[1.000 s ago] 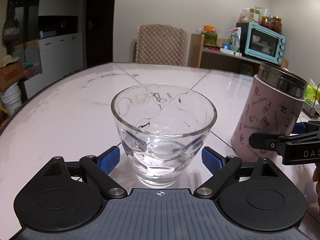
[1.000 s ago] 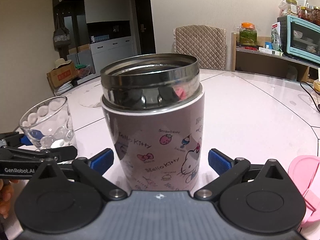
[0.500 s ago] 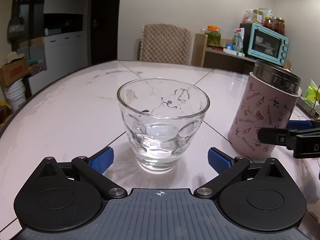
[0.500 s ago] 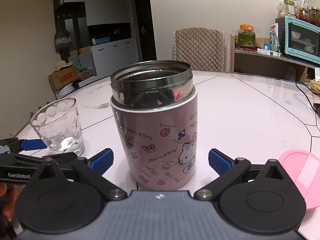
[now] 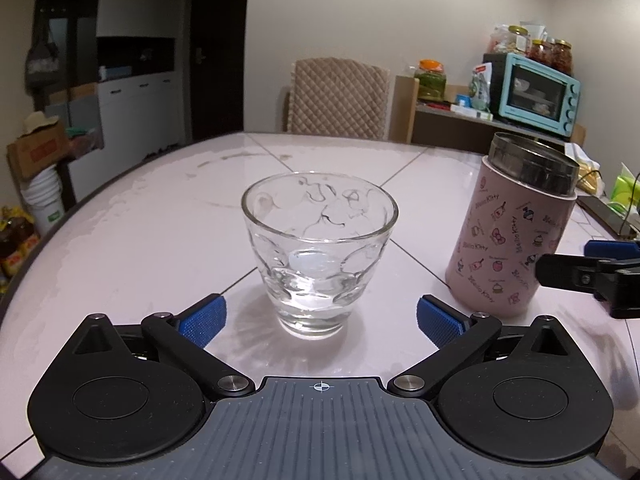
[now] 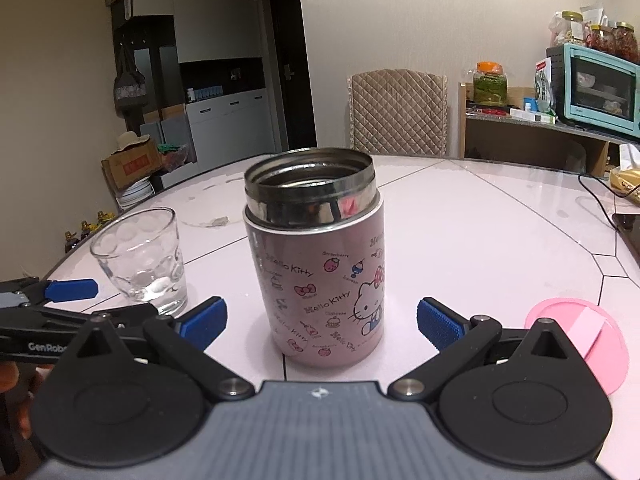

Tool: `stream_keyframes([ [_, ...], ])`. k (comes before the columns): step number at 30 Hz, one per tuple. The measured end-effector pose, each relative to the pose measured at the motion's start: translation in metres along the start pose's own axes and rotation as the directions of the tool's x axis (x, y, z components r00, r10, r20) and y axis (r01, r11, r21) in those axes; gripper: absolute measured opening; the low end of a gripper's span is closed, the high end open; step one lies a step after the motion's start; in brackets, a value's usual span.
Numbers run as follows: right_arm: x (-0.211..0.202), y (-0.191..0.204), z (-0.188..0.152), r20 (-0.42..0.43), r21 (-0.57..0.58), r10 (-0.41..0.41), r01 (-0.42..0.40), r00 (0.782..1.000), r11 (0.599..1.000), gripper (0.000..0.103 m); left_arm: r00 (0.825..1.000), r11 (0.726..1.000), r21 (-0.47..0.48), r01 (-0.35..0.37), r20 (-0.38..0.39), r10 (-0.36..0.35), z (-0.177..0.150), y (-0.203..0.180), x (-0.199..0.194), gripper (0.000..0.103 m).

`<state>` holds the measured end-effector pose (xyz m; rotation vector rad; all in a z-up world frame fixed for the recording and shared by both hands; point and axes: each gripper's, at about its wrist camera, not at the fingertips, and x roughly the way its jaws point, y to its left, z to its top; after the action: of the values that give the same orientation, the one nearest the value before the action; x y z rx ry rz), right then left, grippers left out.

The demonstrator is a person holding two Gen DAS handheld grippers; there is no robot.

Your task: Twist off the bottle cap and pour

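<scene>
A clear dimpled glass (image 5: pixel 319 252) stands upright on the pink table, holding a little clear liquid. My left gripper (image 5: pixel 319 318) is open and empty, just short of the glass. The pink Hello Kitty bottle (image 6: pixel 316 264) stands upright with its steel mouth uncapped. My right gripper (image 6: pixel 320 318) is open and empty, its blue pads just short of the bottle's base. The pink cap (image 6: pixel 580 340) lies flat on the table to the right. The bottle (image 5: pixel 516 232) also shows in the left wrist view, and the glass (image 6: pixel 140 260) in the right wrist view.
The round pink table (image 6: pixel 480 232) has a quilted chair (image 6: pixel 396 112) at its far side. A side shelf with jars and a teal oven (image 6: pixel 600 88) stands at the right. A cable and dark device (image 6: pixel 624 216) lie at the table's right edge.
Both grippers have drawn back from the glass and the bottle, which now look smaller and farther away. Both objects stay standing on the table.
</scene>
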<state>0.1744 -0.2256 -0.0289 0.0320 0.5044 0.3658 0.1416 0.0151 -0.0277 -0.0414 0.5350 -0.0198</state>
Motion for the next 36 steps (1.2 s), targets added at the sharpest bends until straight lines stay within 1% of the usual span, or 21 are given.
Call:
stream_keyframes([
  [7,-0.017,0.003,-0.002,0.013,-0.003,0.015,-0.015,1.0,1.0,0.103,1.0,1.0,0.008,-0.001,0.002,0.001,0.0,-0.004,-0.011,0.103],
  [10,-0.026,0.004,-0.004,0.02,-0.004,0.02,-0.02,1.0,1.0,0.103,1.0,1.0,0.011,-0.014,0.009,0.014,-0.002,-0.005,-0.018,0.103],
  [25,-0.075,0.016,-0.023,0.071,-0.01,0.021,-0.021,0.997,1.0,0.103,0.997,0.999,0.002,-0.04,0.068,0.04,-0.012,-0.02,-0.062,0.103],
  [36,-0.104,0.026,-0.036,0.099,-0.003,0.021,-0.021,0.995,1.0,0.103,0.995,0.999,0.004,-0.035,0.097,0.034,-0.023,-0.03,-0.091,0.103],
])
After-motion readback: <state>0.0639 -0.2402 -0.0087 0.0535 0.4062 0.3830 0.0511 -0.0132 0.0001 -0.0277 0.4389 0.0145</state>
